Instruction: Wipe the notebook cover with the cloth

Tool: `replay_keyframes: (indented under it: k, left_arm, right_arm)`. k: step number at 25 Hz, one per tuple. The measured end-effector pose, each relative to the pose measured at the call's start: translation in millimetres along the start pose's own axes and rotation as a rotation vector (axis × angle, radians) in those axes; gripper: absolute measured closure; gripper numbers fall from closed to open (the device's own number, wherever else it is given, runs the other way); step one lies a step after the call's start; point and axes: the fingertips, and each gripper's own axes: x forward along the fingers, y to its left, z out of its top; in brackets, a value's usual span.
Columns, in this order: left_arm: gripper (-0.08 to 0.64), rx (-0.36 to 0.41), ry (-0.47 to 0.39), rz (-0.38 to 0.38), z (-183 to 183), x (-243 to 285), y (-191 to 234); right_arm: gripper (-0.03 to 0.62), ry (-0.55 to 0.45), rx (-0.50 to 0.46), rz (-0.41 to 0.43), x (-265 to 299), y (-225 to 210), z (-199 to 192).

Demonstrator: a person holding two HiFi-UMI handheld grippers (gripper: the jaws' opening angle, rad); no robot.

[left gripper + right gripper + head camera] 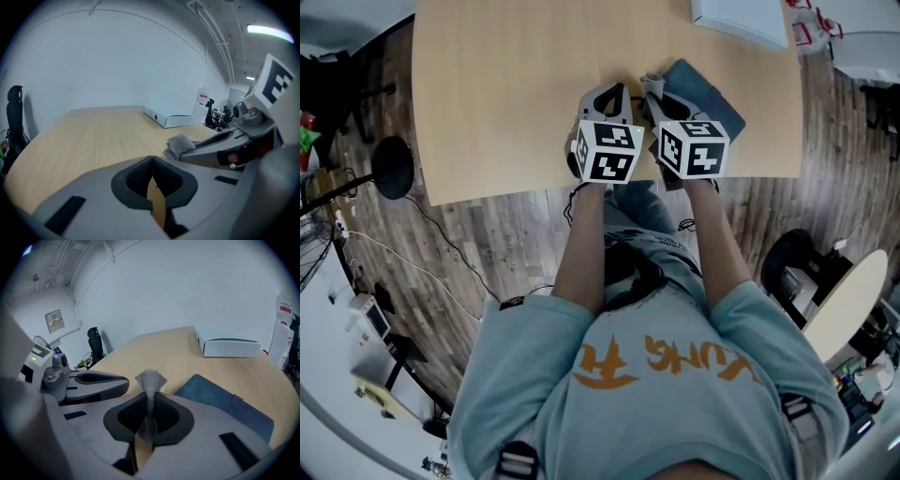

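A dark blue notebook (225, 401) lies on the wooden table (516, 94) near its front edge, also visible in the head view as the notebook (705, 92). My right gripper (149, 409) is shut on a grey mesh cloth (150, 380), which sticks up between its jaws just left of the notebook. From the left gripper view the same cloth (182, 143) shows at the tip of the right gripper. My left gripper (151, 174) is shut with nothing in it, hovering beside the right one (649, 86) over the table's front edge.
A white flat box (742, 21) lies at the table's far right, seen too as the box (228, 347). A black office chair (15, 117) stands off the table's left end. Chair bases and cables lie on the wood floor (487, 244).
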Motion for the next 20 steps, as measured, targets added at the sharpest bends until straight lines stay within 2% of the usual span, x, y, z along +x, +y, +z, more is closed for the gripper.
replay_keyframes:
  k: [12, 20]
  left_arm:
    - [0.543, -0.021, 0.022, 0.004, -9.9, 0.5, 9.2]
    - [0.543, -0.031, 0.024, -0.016, -14.5, -1.4, 0.7]
  right_arm:
    - [0.563, 0.098, -0.043, -0.038, 18.7, -4.4, -15.3]
    - [0.563, 0.114, -0.031, -0.073, 11.8, -14.3, -23.5]
